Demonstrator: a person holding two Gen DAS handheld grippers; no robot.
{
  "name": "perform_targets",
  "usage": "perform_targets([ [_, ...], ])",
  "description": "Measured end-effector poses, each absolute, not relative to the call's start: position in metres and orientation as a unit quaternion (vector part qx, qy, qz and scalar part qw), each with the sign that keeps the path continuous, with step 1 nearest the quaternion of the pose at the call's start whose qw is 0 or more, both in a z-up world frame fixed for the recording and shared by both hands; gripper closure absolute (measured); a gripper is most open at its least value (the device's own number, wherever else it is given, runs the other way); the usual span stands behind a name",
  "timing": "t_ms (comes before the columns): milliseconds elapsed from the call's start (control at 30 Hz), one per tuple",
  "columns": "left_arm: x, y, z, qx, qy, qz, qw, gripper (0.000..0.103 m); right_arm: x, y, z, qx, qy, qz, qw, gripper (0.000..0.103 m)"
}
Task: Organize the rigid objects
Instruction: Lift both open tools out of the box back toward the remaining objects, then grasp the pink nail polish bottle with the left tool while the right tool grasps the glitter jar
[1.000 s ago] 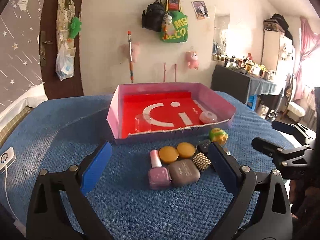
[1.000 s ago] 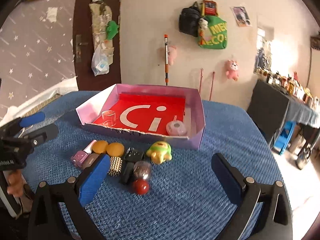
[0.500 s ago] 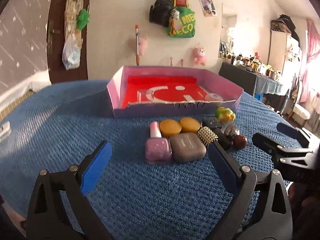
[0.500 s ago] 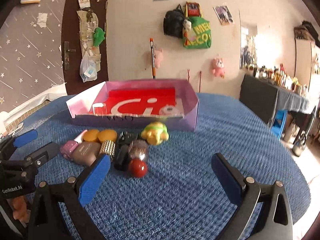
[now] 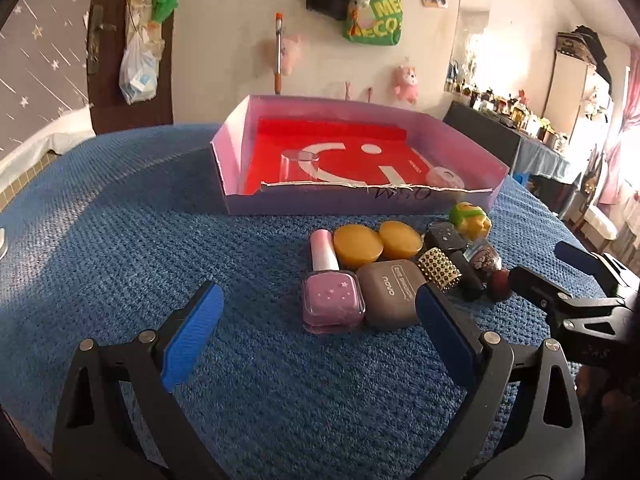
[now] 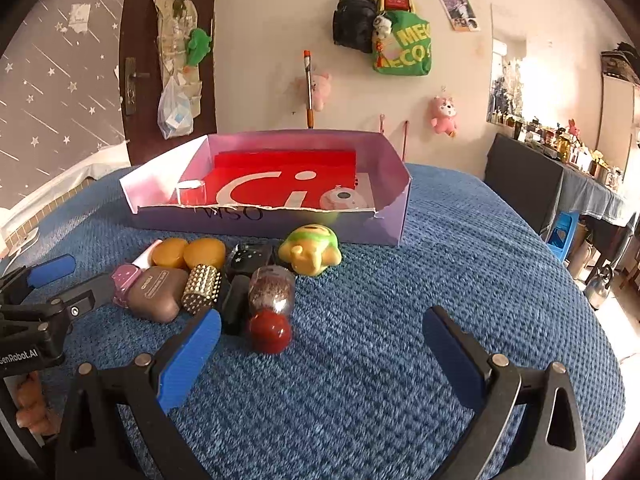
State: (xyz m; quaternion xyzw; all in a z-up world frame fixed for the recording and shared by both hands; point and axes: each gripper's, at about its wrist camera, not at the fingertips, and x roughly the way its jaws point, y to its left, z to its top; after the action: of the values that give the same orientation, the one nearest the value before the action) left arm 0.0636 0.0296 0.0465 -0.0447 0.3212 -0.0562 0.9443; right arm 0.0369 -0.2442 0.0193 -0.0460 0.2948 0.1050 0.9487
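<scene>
Pink box held a clear cup and round pink case, left gripper and right gripper both spread wide, empty.

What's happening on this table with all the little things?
A person holds a two-finger tool in each hand, sorting small hard items into the pink box. Both the left tool and right tool are open and empty. A clear cup and a round case are already inside; the nail polish, yellow toy and others wait on the blue cloth.
</scene>
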Motion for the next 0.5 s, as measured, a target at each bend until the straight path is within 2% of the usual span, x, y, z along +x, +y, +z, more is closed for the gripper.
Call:
perform_targets([
  [500,0.094,0.039,0.037,-0.011,0.401,-0.041,0.915,0.005,0.083,-0.242,0.011,-0.059,0.380,0.113,0.916,0.003],
])
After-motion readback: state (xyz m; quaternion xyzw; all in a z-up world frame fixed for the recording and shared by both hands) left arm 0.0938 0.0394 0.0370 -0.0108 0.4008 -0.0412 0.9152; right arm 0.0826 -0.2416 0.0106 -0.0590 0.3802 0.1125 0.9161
